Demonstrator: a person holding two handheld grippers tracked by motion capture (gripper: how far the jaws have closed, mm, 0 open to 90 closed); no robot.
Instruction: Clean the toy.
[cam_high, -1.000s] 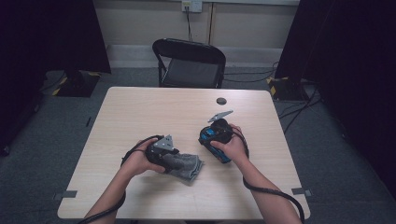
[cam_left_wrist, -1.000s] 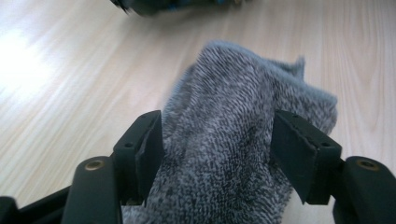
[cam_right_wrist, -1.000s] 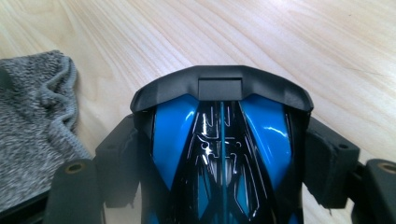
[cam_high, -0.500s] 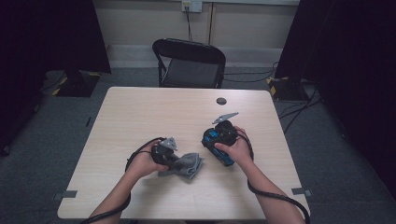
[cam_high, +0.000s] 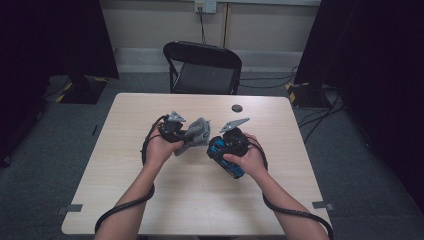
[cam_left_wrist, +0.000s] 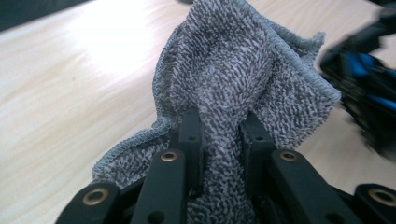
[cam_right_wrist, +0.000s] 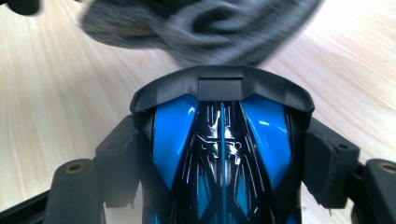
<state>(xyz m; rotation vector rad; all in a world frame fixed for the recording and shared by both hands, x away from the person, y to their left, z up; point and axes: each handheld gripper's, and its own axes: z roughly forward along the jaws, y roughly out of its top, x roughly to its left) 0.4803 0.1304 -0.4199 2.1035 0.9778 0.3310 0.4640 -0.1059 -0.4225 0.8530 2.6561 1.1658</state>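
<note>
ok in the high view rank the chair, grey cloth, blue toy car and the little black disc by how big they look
1. chair, though it stands farther off than the rest
2. cloth
3. car, close to the cloth and partly covered by the hand, so that order is unsure
4. disc

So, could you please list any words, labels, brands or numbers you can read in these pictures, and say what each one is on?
None can be read.
Blue and black toy car: glossy silver line patterns, no letters or numbers.
Grey cloth: plain weave, no tag showing.
Small dark disc on the table: too small to tell if it carries any marking.
Wall socket: too small to read.
</note>
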